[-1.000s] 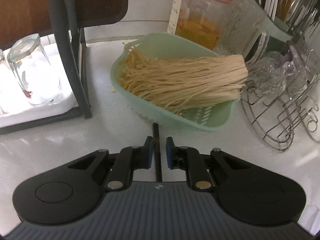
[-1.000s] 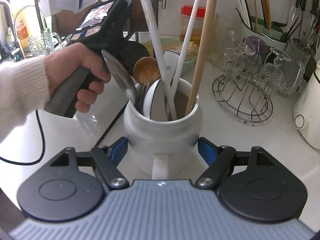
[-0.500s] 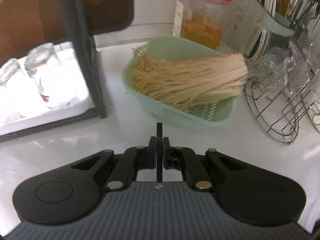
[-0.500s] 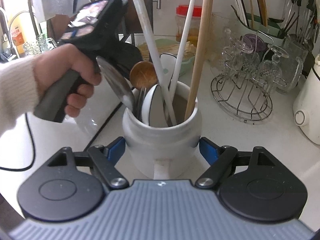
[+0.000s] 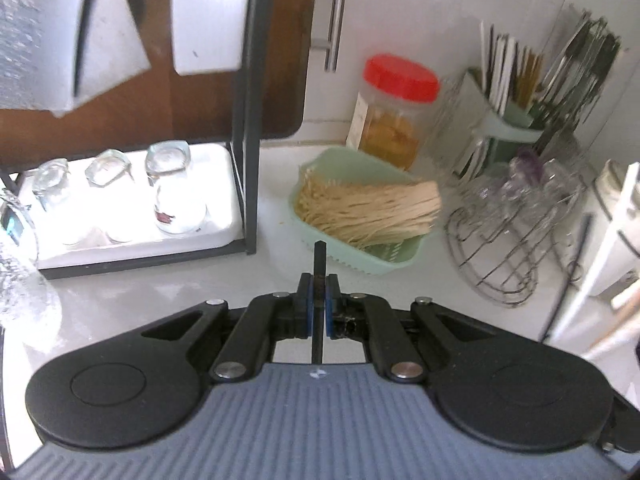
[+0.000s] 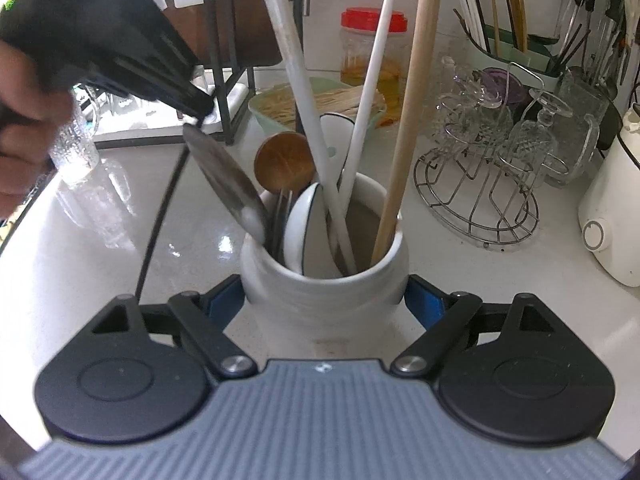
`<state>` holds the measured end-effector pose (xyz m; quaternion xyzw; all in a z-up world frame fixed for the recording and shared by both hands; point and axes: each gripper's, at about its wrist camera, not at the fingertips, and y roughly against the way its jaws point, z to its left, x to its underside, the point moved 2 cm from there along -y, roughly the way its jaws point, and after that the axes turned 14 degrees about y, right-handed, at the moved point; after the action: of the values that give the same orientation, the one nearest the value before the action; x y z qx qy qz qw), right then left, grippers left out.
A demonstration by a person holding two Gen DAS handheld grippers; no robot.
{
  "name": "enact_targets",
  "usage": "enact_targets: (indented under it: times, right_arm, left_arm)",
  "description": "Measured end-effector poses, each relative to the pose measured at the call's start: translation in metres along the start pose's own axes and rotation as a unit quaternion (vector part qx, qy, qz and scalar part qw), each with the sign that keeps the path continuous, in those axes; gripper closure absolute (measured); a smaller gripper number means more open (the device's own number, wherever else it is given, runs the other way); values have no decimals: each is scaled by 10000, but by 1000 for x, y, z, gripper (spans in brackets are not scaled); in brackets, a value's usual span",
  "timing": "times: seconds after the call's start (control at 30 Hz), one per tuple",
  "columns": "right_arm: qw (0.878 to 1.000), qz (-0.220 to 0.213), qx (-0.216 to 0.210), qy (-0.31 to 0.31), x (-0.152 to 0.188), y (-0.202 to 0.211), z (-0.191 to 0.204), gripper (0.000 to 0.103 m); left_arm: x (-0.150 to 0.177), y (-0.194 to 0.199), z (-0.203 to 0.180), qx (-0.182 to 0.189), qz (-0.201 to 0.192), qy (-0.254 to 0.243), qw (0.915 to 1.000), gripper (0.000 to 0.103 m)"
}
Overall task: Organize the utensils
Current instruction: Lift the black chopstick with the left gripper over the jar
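A white ceramic crock [image 6: 324,300] stands on the counter between the blue pads of my right gripper [image 6: 325,298], which is shut on its sides. It holds a wooden spoon [image 6: 285,167], white ladles, a long wooden handle [image 6: 408,120] and forks. My left gripper [image 5: 318,306] is shut on the thin dark handle [image 5: 319,264] of a metal utensil. In the right wrist view that gripper [image 6: 196,114] holds the utensil's steel blade [image 6: 230,188] slanting into the crock's left rim.
A green basket of dry noodles [image 5: 368,216], a red-lidded jar [image 5: 394,110], a wire glass rack [image 6: 480,200], a green cutlery holder [image 5: 516,112], a black shelf with upturned glasses [image 5: 168,192] and a white appliance [image 6: 612,216] stand around the counter.
My left gripper closed on the utensil handle, then rose and tilted up. The steel blade has lifted slightly at the crock's rim. The right gripper and crock have stayed put.
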<state>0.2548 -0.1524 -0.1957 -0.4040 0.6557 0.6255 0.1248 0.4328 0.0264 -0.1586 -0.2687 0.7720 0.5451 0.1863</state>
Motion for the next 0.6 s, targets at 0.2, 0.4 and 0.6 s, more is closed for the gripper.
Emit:
enact_targets:
  times: [0.2, 0.4, 0.6]
  right_arm:
    - [10000, 16, 22, -22, -2, 0, 1, 14]
    - [10000, -18, 17, 54, -4, -4, 1, 12]
    - [10000, -48, 30, 70, -3, -4, 1, 12]
  left_arm:
    - [4, 44, -4, 191, -240, -53, 9995, 97]
    - [8, 84, -12, 398, -433, -77, 9982, 97]
    - [19, 105, -22, 569, -448, -170, 9972, 97]
